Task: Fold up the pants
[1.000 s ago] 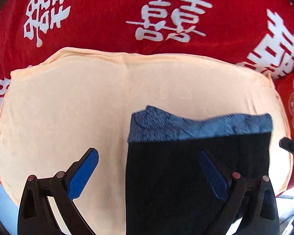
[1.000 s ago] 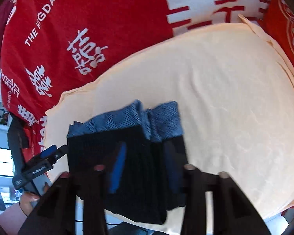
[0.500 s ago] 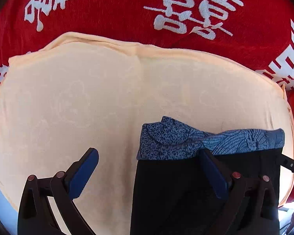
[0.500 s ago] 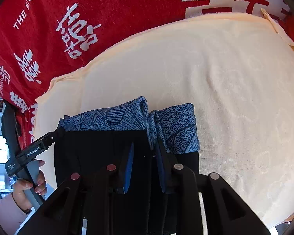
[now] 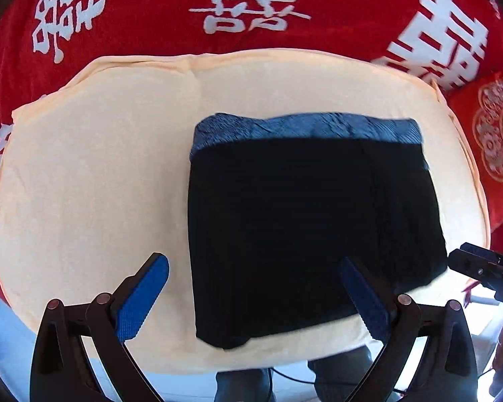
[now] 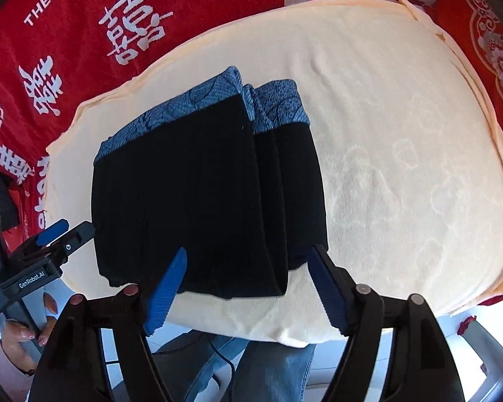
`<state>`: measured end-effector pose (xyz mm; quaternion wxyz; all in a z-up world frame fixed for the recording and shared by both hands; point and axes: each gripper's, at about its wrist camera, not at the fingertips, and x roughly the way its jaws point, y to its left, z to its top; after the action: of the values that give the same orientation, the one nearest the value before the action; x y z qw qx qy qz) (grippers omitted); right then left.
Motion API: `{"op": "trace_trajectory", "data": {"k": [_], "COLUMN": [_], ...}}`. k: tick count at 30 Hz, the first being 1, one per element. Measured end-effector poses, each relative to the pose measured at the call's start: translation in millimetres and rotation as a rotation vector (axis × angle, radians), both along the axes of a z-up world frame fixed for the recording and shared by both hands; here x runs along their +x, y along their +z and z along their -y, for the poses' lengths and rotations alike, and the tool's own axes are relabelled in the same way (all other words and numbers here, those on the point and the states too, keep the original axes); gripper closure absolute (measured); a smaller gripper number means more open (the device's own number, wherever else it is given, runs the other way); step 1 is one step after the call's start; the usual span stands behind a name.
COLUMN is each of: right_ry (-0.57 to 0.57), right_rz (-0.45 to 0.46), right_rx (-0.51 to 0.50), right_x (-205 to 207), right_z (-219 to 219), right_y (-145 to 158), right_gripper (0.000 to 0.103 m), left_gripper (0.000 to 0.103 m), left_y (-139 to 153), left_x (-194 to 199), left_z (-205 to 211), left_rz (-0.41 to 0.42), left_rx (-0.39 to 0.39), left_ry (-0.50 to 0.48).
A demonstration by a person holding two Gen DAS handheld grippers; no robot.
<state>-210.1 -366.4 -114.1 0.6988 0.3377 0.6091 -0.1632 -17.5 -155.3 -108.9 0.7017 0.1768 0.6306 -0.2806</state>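
Note:
The pants (image 5: 305, 221) lie folded in a black rectangle with a blue patterned waistband at the far end, on a cream cloth (image 5: 94, 174). My left gripper (image 5: 253, 264) is open above their near edge and holds nothing; one finger hangs over the cream cloth, the other over the black fabric. In the right wrist view the pants (image 6: 201, 194) show stacked folds along their right side. My right gripper (image 6: 248, 254) has its jaws opening over the near right corner, with the pads off the fabric. The left gripper (image 6: 68, 231) is beside the pants' left edge, held by a hand (image 6: 23, 331).
A red cloth with white characters (image 5: 151, 10) covers the surface beyond the cream cloth (image 6: 402, 167). A red patterned cushion (image 5: 499, 134) sits at the right. A person's jeans (image 6: 271, 365) and a cable are past the near edge. The right gripper (image 5: 466, 261) shows at the pants' right corner.
The right gripper was shut on the folded edge of the pants; it has let go and drawn back. The left gripper has pulled back too, so the whole folded stack shows.

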Motion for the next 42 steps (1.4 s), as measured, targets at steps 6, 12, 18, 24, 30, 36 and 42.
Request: {"op": "trace_trajectory", "data": {"k": [6,12,18,24,30,36,42], "right_ry": [0.016,0.013,-0.023,-0.019,0.035,0.088,0.130], "right_rz": [-0.038,-0.051,-0.040,-0.048,-0.071,-0.091,-0.089], "right_rx": [-0.117,-0.082,-0.115,-0.159,-0.204,-0.264,-0.270], "right_x": [-13,-21,-27,-22,-14,-13,-13], "right_z": [-38,-69,-89,-98,-101,-94,-92], "right_y": [28,54,86,106,115,129,132], "right_gripper": [0.011,0.010,0.010,0.010,0.010,0.010,0.010], "left_gripper": [0.001,0.001,0.001,0.001,0.001,0.001,0.001], "left_y": [33,62,85,99,110,116,126], "left_x": [-22,-35,-46,-50,-48,-62,-68], "left_z": [-10,-25,-39,-48,-52,-43,-35], "left_rz": [0.057,0.075,0.065,0.066,0.104,0.106,0.131], "left_rx": [0.035,0.057,0.050,0.062,0.082,0.111,0.133], "left_ry": [-0.035,-0.054,-0.064,-0.073,-0.062,-0.050,-0.049]}}
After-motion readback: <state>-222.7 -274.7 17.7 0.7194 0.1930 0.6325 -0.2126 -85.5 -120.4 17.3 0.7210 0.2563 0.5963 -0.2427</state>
